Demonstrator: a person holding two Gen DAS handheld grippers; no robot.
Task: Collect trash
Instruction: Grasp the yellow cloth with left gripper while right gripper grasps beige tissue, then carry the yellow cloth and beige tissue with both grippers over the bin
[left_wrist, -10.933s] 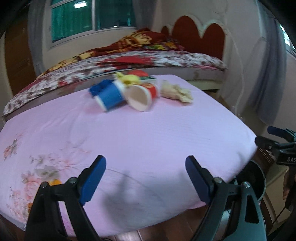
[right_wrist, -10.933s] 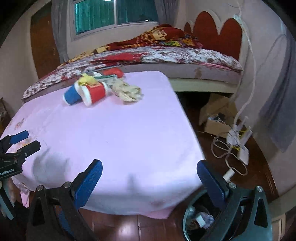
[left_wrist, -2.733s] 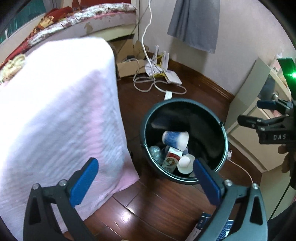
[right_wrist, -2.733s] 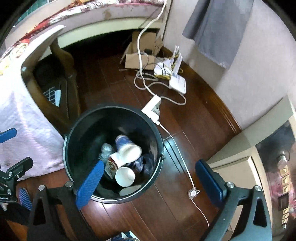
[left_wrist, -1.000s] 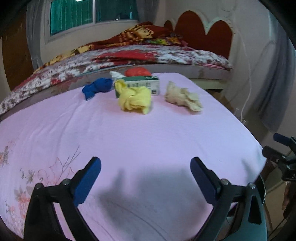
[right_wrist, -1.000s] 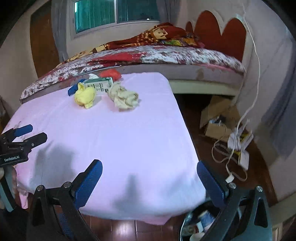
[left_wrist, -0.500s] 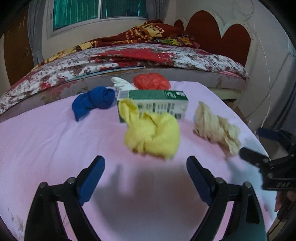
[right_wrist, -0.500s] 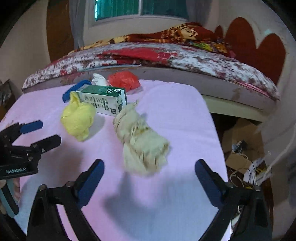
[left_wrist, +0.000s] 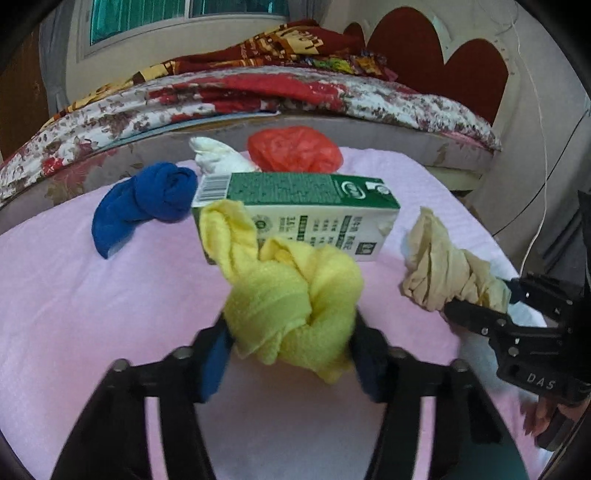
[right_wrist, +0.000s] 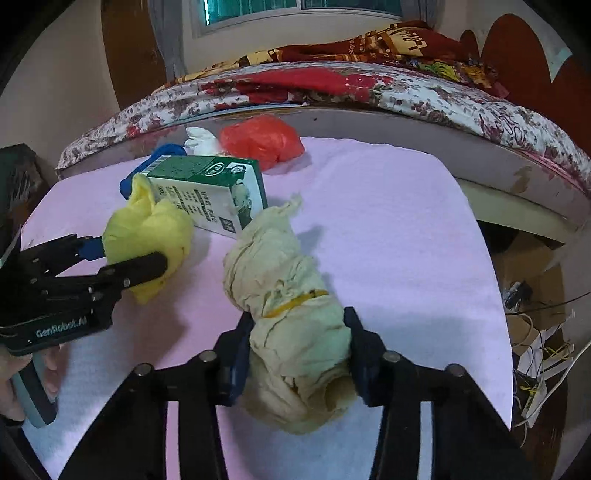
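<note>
The yellow cloth (left_wrist: 291, 306), knotted and crumpled, lay on the pink-covered table (left_wrist: 74, 295) just in front of the green carton (left_wrist: 299, 210). The left gripper (left_wrist: 290, 345) jaws were closing, pads against it. The beige cloth (right_wrist: 291, 332), bound by a yellow band, sat right of the carton between the closing right gripper (right_wrist: 295, 354) jaws. The yellow cloth hid the carton's lower face.

A home bedroom: a bed (left_wrist: 332, 99) with floral cover and red blanket (left_wrist: 295, 37) lies far behind the pink-clothed table (left_wrist: 74, 295), a scalloped headboard (left_wrist: 443, 62) far right, a curtained window (right_wrist: 295, 7) beyond.
</note>
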